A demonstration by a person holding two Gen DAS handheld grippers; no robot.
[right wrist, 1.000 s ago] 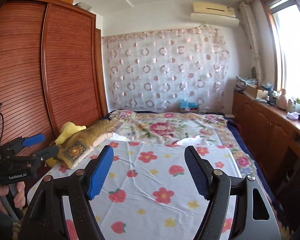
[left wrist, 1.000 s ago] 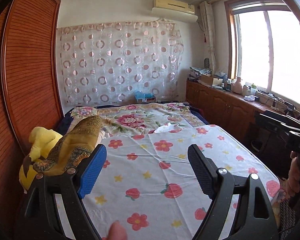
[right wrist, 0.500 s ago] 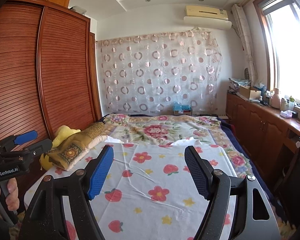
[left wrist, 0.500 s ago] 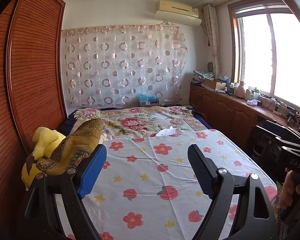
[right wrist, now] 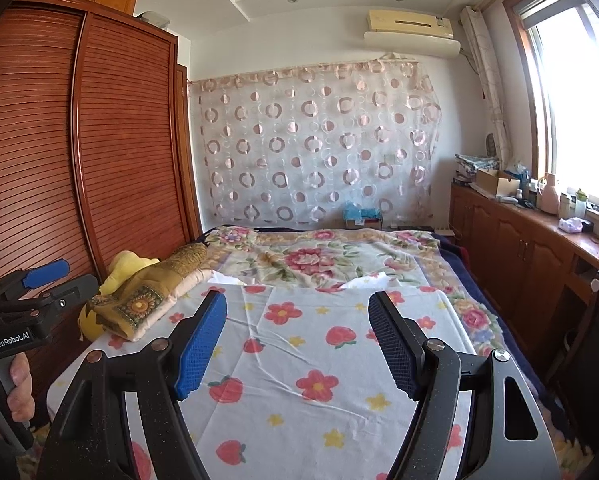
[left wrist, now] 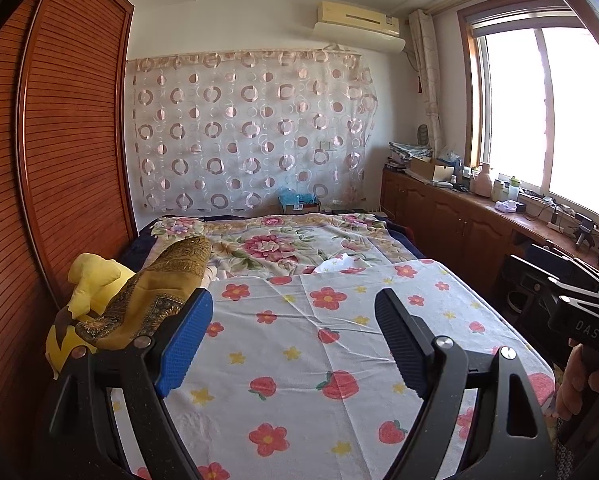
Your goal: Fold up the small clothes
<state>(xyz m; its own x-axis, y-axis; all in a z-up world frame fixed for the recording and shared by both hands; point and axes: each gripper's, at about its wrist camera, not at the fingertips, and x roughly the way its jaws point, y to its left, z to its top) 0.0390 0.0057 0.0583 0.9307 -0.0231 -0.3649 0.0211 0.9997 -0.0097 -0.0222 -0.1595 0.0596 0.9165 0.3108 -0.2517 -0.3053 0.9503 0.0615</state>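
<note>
Both views have tilted upward; left claw (left wrist: 293,336) and right claw (right wrist: 297,340) gape empty.

The near half of the bed (left wrist: 339,360), under a strawberry-print sheet (right wrist: 319,360), lies flat and bare; a claw could pass across it from either side; both claws, the left claw (left wrist: 293,344) and the right claw (right wrist: 297,344), hang over its near end with jaws apart and nothing between them; along the bed's left edge a gold patterned pillow (left wrist: 159,300) and a yellow plush toy (left wrist: 91,280) crowd against the wooden wardrobe (right wrist: 99,160), closing that side; low wooden cabinets (right wrist: 519,248) line the right, leaving a narrow aisle beside the bed.
</note>
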